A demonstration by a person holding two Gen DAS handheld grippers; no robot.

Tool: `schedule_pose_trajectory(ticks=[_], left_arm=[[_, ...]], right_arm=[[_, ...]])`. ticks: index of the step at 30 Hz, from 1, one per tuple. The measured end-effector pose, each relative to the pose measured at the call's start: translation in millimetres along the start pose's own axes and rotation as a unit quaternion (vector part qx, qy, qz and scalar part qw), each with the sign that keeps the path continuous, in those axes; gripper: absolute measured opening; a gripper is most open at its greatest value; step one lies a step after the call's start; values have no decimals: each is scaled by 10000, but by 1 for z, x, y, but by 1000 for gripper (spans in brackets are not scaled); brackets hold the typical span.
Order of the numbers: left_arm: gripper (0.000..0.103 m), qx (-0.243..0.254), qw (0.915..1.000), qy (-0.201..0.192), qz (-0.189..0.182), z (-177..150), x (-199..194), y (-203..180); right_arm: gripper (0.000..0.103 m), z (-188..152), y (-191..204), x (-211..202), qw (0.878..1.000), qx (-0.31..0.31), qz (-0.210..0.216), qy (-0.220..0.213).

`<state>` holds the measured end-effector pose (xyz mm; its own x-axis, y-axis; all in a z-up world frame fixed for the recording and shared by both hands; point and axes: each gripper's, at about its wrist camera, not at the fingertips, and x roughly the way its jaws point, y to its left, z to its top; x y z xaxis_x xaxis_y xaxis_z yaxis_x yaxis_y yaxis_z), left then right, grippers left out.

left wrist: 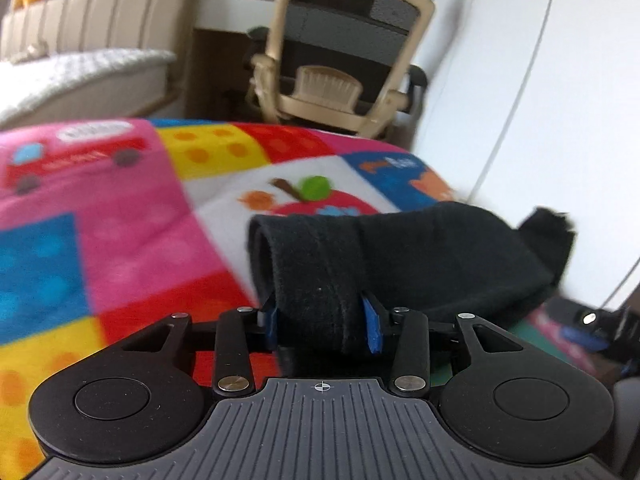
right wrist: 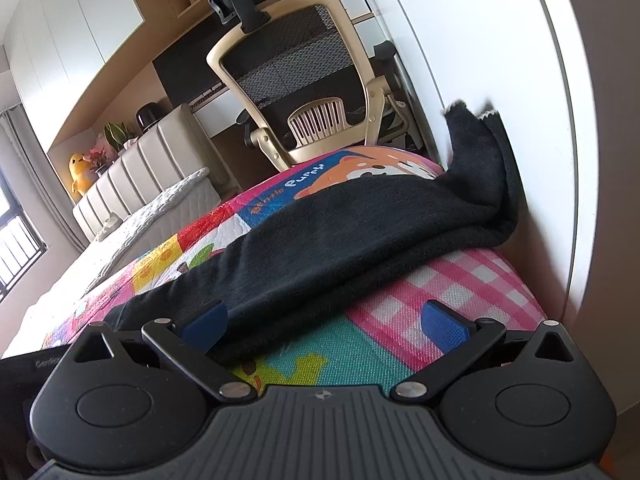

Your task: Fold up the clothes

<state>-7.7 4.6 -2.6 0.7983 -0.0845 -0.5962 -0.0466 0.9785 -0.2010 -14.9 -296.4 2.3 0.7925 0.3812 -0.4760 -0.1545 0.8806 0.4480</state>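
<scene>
A black garment (left wrist: 420, 252) lies on a colourful play mat (left wrist: 120, 220), one end rolled into a thick fold. My left gripper (left wrist: 322, 324) is shut on that fold, and the cloth bulges up between its blue pads (left wrist: 372, 330). In the right wrist view the same black garment (right wrist: 340, 232) stretches across the mat (right wrist: 440, 280), with its far end riding up against the white wall. My right gripper (right wrist: 326, 322) stands wide open low over the mat. The garment's near edge lies beside its left pad (right wrist: 208, 320), and nothing is pinched.
A beige office chair (right wrist: 300, 80) stands just beyond the mat's far edge. A bed with a padded headboard (right wrist: 160, 208) is at the left. A white wall or wardrobe panel (right wrist: 480, 60) runs close along the mat's right side.
</scene>
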Motion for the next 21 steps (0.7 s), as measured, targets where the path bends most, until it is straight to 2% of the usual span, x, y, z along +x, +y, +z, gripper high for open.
schedule_pose_trajectory(ticks=[2, 5, 9, 12, 17, 19, 21], left_arm=[[39, -59, 9997, -87, 228, -4, -10, 25], [38, -429, 9976, -162, 512, -9, -28, 63], [38, -770, 9908, -321, 1063, -15, -54, 106], [39, -1049, 9850, -405, 1309, -17, -70, 138], [41, -1301, 9800, -474, 1431, -18, -81, 164], [42, -1187, 9816, -449, 1429, -19, -80, 161], [48, -1082, 9831, -421, 1414, -20, -80, 158]], right_arm=[[103, 0, 0, 0, 10000, -1, 6, 5], [103, 1, -1, -1, 10000, 24, 38, 13], [103, 2, -5, -1, 9998, 134, 143, 25], [103, 3, -11, -2, 9993, 260, 264, 50], [103, 9, -12, 0, 9988, 111, 371, 315], [103, 10, -5, 3, 9981, -198, 349, 461], [103, 9, 2, 2, 9972, -448, 330, 504]])
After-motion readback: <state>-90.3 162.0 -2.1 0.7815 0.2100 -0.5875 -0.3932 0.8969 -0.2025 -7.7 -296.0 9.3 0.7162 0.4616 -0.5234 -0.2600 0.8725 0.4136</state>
